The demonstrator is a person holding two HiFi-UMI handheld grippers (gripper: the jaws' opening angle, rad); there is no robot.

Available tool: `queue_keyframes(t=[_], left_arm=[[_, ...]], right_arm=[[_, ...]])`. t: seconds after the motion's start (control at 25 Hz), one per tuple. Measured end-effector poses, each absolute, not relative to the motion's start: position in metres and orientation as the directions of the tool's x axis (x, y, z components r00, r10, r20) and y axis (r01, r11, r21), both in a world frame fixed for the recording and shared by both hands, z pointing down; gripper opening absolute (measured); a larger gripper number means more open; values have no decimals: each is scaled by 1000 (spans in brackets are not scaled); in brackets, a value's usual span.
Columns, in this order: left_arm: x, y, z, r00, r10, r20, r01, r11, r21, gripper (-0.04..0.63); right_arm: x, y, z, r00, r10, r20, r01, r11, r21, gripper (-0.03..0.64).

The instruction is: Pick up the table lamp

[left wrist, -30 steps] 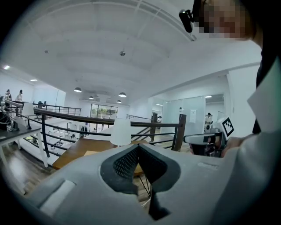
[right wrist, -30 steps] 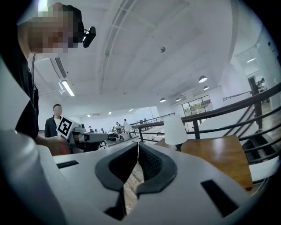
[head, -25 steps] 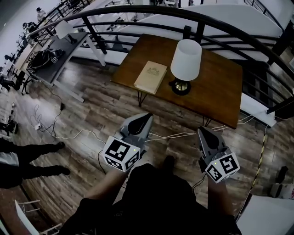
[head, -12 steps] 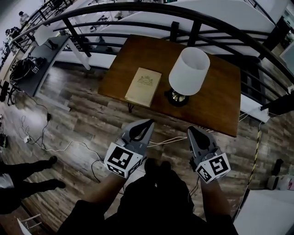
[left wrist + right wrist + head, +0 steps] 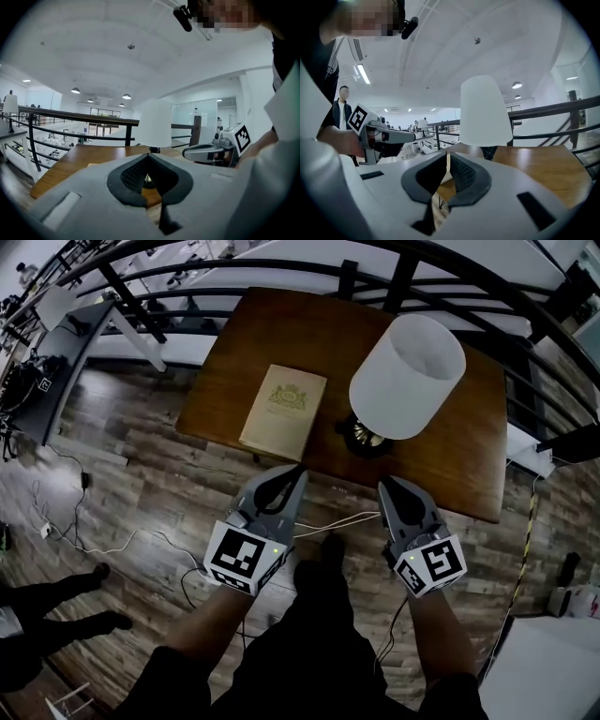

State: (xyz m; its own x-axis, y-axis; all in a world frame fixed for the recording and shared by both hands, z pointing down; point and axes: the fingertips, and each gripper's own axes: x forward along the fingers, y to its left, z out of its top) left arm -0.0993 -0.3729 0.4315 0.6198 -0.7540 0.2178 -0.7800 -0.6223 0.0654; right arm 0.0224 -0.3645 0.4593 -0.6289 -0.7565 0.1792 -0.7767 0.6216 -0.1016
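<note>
Wooden bench [image 5: 309, 334] up against a railing. The table lamp [image 5: 408, 376] stands on it untouched, book [image 5: 284, 412] just beside the lamp. My left tongs [image 5: 298, 470] and right tongs [image 5: 386, 482] are both closed and empty, short of the lamp. Whole grab left to do, imo.

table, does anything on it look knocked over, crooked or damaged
Nothing stands out. The table lamp stands upright on the wooden table with its shade straight. The book lies flat and closed beside it, apart from the lamp's base. No spill or damage shows.
</note>
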Motion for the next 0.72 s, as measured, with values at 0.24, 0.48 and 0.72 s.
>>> queue_keyframes(t=[0.24,0.48,0.72], left_arm=[[-87,-403,469,628,-745,224,-773,-631,65,8],[-72,-426,501,634,-740,226,-764,-644,37,8],[-64,-442,516,633,-736,241,-765,-643,48,8]], right_arm=[[33,-404,499,-583,-791,184,-812,578,-88,18],[37,-431,530,-548,-821,159,-836,543,-78,20],[38,-451,549,-520,-838,163,-854,515,-77,74]])
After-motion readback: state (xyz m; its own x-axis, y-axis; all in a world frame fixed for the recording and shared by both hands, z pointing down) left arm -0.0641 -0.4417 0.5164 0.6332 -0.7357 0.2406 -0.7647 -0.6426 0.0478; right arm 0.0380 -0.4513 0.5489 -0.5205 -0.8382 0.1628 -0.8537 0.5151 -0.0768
